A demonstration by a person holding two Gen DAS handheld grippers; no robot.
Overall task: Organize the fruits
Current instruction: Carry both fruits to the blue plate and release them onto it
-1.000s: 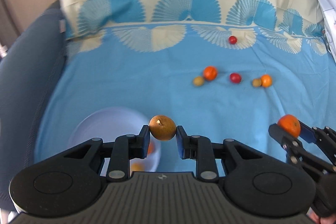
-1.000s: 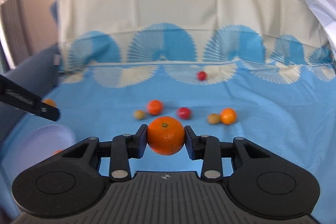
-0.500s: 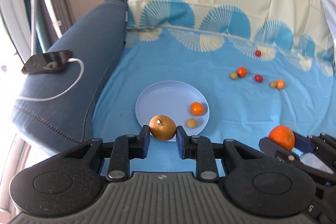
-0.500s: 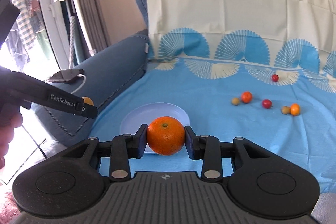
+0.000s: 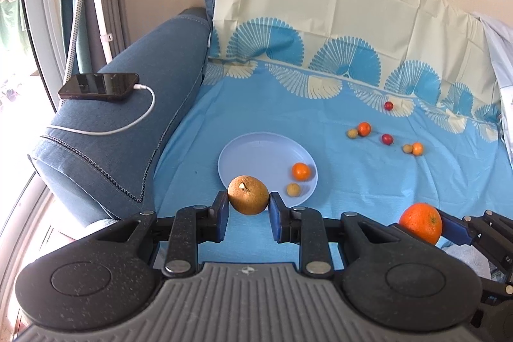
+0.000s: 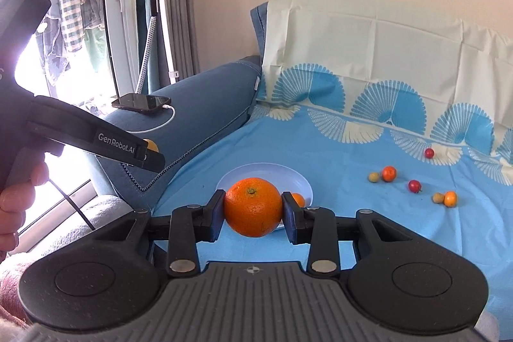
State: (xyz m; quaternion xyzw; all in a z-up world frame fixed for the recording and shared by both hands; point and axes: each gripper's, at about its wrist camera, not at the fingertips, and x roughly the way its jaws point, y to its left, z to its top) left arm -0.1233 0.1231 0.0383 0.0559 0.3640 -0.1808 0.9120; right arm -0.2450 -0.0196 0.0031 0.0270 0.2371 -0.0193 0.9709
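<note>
left wrist view: our left tongs (image 5: 248, 207) are clamped on a brown fruit (image 5: 248, 195).
right tongs (image 6: 253, 215): clamped on a big orange (image 6: 253, 206).
plate (image 5: 253, 156): on the bed, just ahead of and below both; our left seems nearer.
look: pale blue plate, already holding a small orange (image 5: 301, 171) and a tan fruit (image 5: 293, 189).

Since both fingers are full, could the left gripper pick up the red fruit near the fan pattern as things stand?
Probably not: the left gripper is shut on the brown fruit, though nothing blocks the way to the red fruit.
</note>
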